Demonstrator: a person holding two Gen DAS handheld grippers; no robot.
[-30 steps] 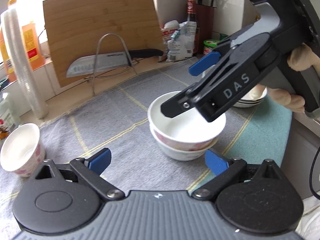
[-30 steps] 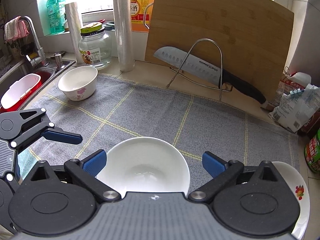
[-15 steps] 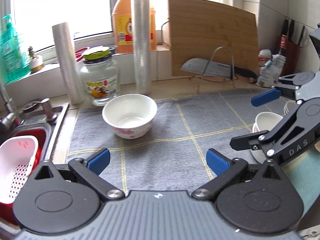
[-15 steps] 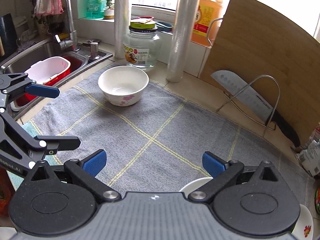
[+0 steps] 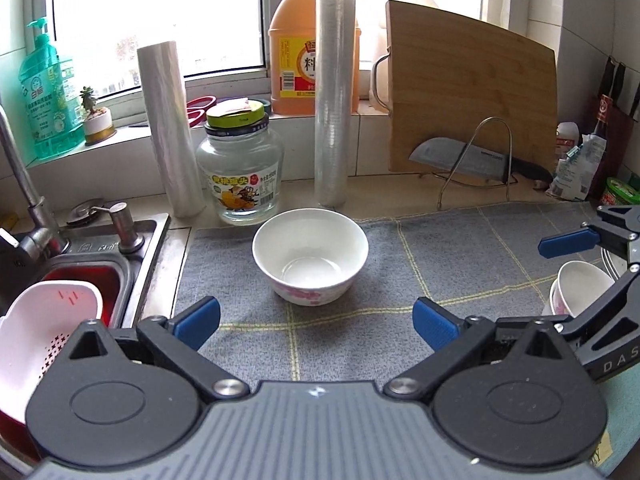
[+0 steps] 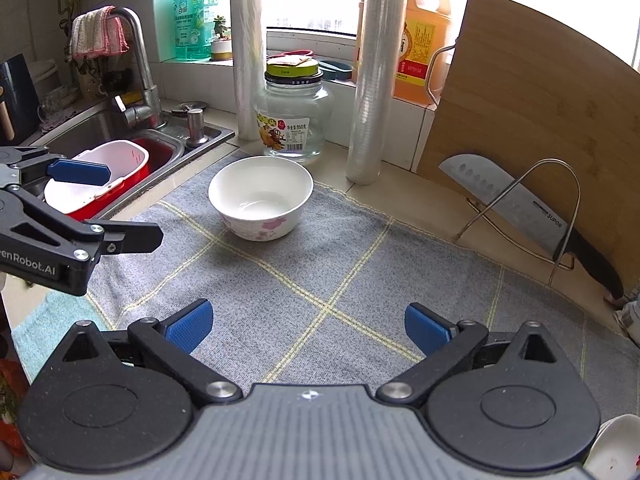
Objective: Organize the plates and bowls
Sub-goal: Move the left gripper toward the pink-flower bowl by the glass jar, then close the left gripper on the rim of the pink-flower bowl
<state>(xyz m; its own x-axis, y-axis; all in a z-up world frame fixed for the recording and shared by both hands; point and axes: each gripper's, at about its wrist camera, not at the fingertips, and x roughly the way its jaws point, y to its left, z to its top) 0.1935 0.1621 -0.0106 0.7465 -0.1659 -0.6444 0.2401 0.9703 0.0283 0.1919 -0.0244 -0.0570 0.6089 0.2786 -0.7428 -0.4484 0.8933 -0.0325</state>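
White and flower-printed, the lone bowl [image 5: 310, 255] now sits centred ahead of the left gripper [image 5: 316, 322], on the grey mat [image 5: 460, 256] near the jar [image 5: 239, 168], whereas a second ago that view faced the stacked bowls [image 5: 580, 294], which have slid to its right edge behind the right gripper [image 5: 576, 280]. Both tools have swung toward the sink [image 6: 120, 136] side; the left jaws have just been opening and stand wide with nothing between them, and the right gripper [image 6: 306, 330] is likewise spread and empty. Judging from this, the stack is done with and the lone bowl is the next pick.
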